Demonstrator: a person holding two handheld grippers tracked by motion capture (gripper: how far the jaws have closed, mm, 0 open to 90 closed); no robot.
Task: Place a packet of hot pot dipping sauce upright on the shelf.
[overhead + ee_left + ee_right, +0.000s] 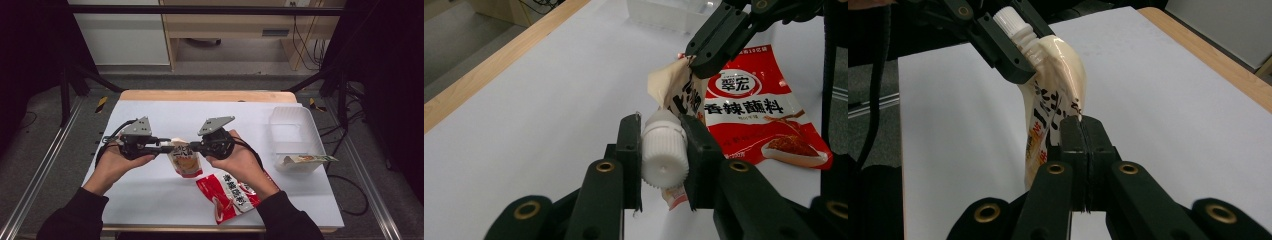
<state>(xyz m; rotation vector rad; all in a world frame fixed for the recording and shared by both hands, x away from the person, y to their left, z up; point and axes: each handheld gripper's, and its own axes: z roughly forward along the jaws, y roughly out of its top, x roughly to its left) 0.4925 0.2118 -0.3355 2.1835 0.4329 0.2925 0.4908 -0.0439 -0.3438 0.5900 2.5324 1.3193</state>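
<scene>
Above the white sheet (150, 190), left tongs (663, 160) pinching pouch's white cap (664, 155), right tongs (1083, 145) level, clamped on pouch (1048, 100) edge

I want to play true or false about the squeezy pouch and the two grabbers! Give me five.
1. The left gripper is clamped on the pouch's white cap. True.
2. The right gripper is open and holds nothing. False: it is shut on the pouch edge.
3. The pouch lies flat on the table. False: it hangs between the grippers.
4. A red packet lies on the white sheet. True.
5. The clear bin stands at the left. False: it is on the right.
</scene>
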